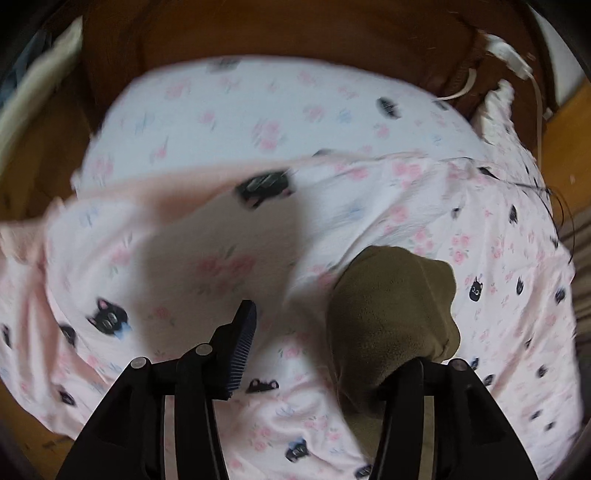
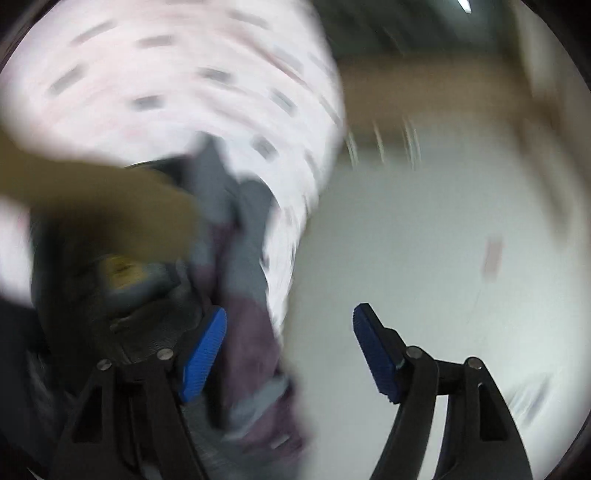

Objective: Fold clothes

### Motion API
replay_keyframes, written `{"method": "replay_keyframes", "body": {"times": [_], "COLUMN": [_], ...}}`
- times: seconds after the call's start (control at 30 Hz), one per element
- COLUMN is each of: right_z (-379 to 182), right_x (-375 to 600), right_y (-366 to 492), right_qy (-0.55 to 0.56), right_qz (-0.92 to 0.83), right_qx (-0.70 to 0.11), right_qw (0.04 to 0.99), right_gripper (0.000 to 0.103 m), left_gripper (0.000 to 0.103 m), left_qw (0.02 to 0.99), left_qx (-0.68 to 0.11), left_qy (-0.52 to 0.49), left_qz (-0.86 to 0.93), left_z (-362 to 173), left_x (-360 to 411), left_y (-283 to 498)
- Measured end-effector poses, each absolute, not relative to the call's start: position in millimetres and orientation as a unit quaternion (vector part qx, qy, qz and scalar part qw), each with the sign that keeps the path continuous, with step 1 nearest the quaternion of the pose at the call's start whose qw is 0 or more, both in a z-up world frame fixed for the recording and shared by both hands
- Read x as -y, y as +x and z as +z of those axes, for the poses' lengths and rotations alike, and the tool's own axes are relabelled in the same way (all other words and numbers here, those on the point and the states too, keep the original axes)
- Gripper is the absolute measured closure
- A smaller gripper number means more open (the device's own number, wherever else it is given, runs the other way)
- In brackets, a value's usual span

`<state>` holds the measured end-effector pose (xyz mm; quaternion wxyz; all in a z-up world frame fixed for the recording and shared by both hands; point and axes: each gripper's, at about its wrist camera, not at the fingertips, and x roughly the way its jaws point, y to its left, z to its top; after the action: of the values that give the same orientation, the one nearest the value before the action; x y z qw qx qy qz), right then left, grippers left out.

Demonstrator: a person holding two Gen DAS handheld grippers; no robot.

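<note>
The pink garment [image 1: 295, 206], printed with roses and black cat faces, lies spread over the brown surface [image 1: 258, 33], reaching toward its far edge. A white charger and cable [image 1: 513, 62] sit at the far right corner. An olive sleeve [image 1: 391, 314] covers the left gripper's [image 1: 317, 332] right finger; its jaws stand apart over the cloth, clamping nothing I can see. The right gripper [image 2: 290, 332] gapes wide and empty; its view is badly blurred, with grey and purple cloth [image 2: 251, 332] beside one finger.

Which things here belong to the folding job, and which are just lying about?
Job: pink cat-print garment; left tool; right tool, open, nothing between its pads.
Lying about: white charger and cable; grey and purple clothes.
</note>
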<state>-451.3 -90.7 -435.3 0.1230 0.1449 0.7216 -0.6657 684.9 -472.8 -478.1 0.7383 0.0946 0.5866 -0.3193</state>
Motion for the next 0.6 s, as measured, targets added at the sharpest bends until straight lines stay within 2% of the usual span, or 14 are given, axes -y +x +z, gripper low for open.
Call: {"method": "replay_keyframes", "body": {"times": [0.1, 0.23, 0.47, 0.6], "right_z": [-460.6, -458.1, -407.9, -389.8], "right_x": [105.3, 128.3, 195.9, 260.6], "right_y": [-424.6, -397.2, -299.5, -196.6], "right_qy": [0.096, 0.103, 0.140, 0.192], "right_qz": [-0.626, -0.653, -0.721, -0.708], "right_qx": [-0.756, -0.723, -0.598, -0.515], "right_qw": [0.163, 0.202, 0.320, 0.443], "right_gripper": [0.026, 0.026, 0.026, 0.026], "left_gripper": [0.058, 0.058, 0.058, 0.058], "left_qw": [0.732, 0.713, 0.630, 0.585], "left_qx": [-0.591, -0.591, -0.654, -0.670], "left_qy": [0.087, 0.071, -0.048, -0.139], "left_qz": [-0.327, -0.370, -0.416, -0.435], "left_z": [-478.4, -472.3, -487.4, -496.3], "left_x": [468.0, 465.1, 454.2, 446.0], "left_y": [692.2, 701.1, 740.1, 768.1]}}
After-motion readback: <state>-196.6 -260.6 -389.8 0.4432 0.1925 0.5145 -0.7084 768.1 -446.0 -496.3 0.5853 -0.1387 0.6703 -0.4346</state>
